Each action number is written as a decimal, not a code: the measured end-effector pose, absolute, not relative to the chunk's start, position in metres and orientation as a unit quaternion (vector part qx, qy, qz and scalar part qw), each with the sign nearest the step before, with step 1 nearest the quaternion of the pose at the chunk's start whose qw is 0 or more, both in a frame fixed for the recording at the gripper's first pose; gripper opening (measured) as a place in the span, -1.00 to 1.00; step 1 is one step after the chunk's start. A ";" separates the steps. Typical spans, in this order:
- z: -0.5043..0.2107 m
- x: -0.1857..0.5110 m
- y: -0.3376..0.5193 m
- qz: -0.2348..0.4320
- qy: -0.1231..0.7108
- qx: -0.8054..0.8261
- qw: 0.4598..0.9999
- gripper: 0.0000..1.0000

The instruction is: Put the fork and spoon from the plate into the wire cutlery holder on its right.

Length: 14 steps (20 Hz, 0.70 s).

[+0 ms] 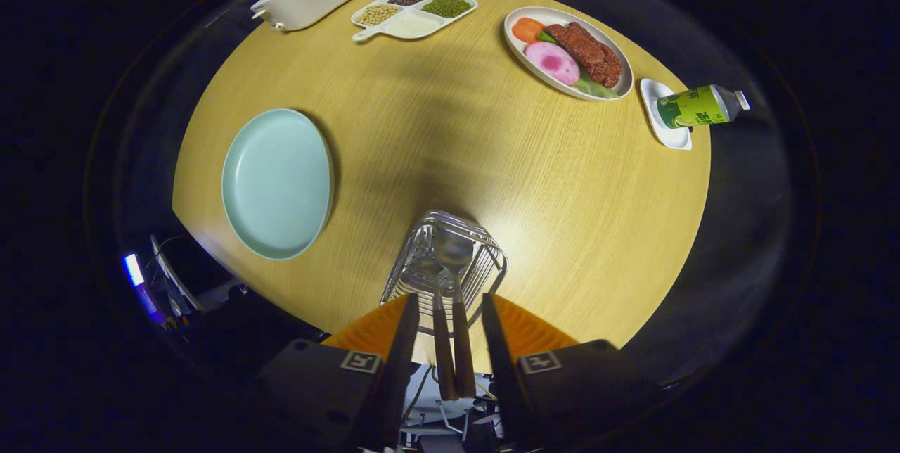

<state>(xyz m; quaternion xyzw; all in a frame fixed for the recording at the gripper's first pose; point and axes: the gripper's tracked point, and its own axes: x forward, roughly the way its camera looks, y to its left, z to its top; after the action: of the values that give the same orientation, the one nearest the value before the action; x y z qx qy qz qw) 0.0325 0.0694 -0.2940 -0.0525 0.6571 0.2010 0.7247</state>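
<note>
Two utensils [450, 340] in holder [450, 263], jaws apart

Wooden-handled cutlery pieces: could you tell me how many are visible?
2: both stand side by side in the wire cutlery holder, between the open gripper fingers. The spoon is clear; the other has its head hidden.

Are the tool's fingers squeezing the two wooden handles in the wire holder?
Apart. In the gripper view the tool is open: a gap shows between each finger and the two wooden handles, which stand in the wire holder between the fingers.
</note>
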 end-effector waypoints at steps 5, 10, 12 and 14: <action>-0.252 0.037 0.075 0.199 0.572 0.008 0.795 0.98; -0.187 0.049 0.050 0.165 0.434 0.073 0.882 0.98; -0.161 0.055 0.036 0.142 0.372 0.110 0.911 0.98; -0.138 0.055 0.030 0.138 0.309 0.135 0.931 0.99</action>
<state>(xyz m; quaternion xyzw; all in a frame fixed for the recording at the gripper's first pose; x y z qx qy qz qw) 0.0553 0.0300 -0.1377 0.1353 0.3093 0.1377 0.9312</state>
